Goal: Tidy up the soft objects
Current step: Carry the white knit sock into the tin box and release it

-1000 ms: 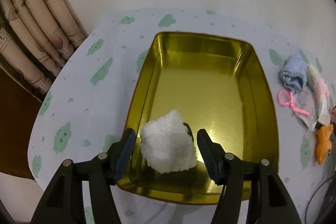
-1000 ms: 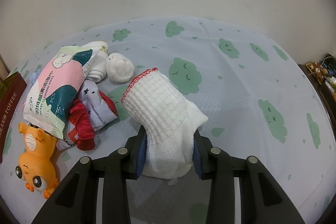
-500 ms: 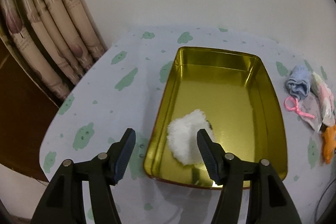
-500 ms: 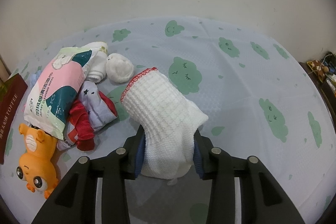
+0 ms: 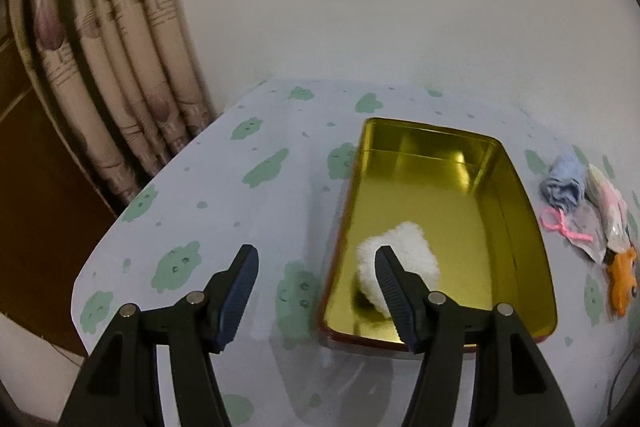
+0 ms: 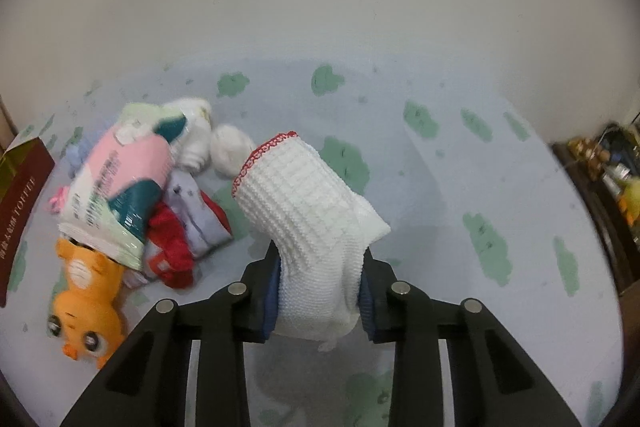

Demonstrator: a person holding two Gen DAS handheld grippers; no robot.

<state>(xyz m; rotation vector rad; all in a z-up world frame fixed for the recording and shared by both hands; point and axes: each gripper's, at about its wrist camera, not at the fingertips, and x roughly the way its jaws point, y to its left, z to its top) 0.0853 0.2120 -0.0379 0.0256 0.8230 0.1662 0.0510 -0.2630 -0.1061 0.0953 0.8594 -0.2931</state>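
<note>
A gold metal tray (image 5: 520, 227) lies on the table and holds a fluffy white cloth (image 5: 408, 251) near its front left corner. My left gripper (image 5: 316, 263) is open and empty, raised above the table, left of and short of the tray. My right gripper (image 6: 320, 291) is shut on a white knitted glove with a red cuff (image 6: 312, 203) and holds it above the table. A pile of soft things lies to its left: a pink and green wipes pack (image 6: 120, 183), red cloth (image 6: 172, 251), a star-print cloth (image 6: 192, 207), white socks (image 6: 228, 147).
An orange plush toy (image 6: 88, 303) lies at the front of the pile. The tray's dark red side (image 6: 20, 211) shows at the far left. A blue cloth (image 5: 564, 183) and pink ribbon (image 5: 560, 227) lie right of the tray. Curtains (image 5: 100, 67) hang past the table's left edge.
My left gripper has pulled back, up and to the left, leaving the fluffy white cloth in the tray. My right gripper has lifted with the glove still held.
</note>
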